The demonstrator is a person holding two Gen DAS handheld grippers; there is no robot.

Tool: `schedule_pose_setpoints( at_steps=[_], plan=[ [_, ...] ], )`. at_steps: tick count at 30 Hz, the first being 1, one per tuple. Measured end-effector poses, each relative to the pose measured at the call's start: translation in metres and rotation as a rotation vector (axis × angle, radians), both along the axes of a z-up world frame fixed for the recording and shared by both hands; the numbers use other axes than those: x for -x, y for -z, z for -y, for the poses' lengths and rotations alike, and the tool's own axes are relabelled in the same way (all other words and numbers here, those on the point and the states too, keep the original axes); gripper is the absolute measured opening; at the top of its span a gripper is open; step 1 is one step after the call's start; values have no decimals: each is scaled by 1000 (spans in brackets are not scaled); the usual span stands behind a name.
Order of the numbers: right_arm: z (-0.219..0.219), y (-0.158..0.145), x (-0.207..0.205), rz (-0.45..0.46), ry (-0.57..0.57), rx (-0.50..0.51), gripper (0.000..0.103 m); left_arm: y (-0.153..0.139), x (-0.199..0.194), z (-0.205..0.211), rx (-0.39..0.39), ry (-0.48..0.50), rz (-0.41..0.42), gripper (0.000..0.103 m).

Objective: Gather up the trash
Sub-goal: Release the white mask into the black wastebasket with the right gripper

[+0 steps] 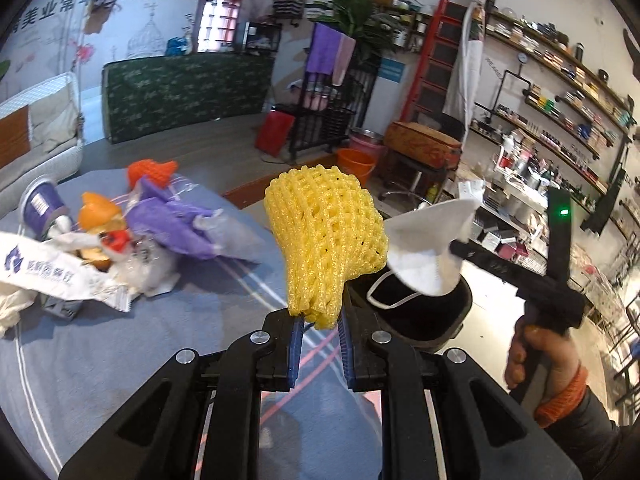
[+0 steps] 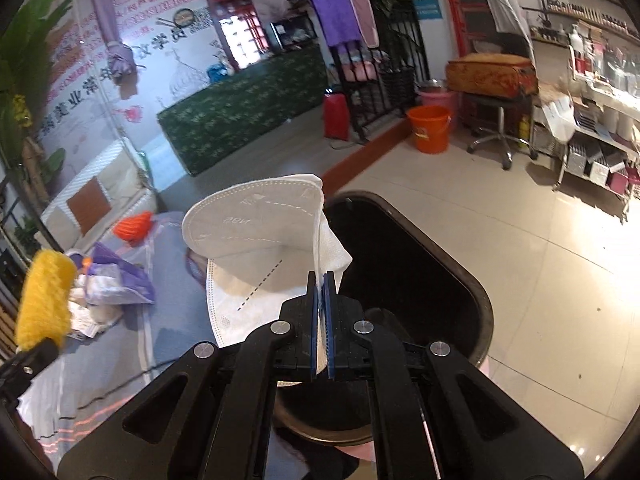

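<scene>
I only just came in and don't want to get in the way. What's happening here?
A person is clearing trash with two handheld grippers. The left gripper is shut on a yellow foam fruit net; the right gripper is shut on a white folded face mask, by the open black trash bin. More litter lies on the blue-grey cloth.

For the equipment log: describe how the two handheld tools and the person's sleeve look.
Both tools, left and right, are black plastic linkages with round silver pivot pins and ribbed blue pads. The right one's upright stalk carries a green light. The sleeve is dark with an orange knit cuff.
</scene>
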State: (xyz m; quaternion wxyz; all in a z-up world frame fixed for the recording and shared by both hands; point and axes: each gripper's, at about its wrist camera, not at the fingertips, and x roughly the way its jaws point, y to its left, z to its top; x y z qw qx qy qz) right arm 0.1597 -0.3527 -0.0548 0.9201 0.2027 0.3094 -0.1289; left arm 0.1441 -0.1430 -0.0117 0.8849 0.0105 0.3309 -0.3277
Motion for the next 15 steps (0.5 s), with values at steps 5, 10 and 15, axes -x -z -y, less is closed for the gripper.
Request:
schedule_pose_setpoints(
  at_steps=[5, 10, 15],
  plan=[
    [6, 26, -8, -79, 33, 10, 4, 6, -1, 18, -14, 43, -20, 16],
    [14, 42, -6, -120, 59, -10, 36, 9, -4, 30, -17, 64, -48, 16],
    [12, 34, 10, -77, 104, 10, 72, 14, -6, 37, -29, 84, -67, 17]
  ],
)
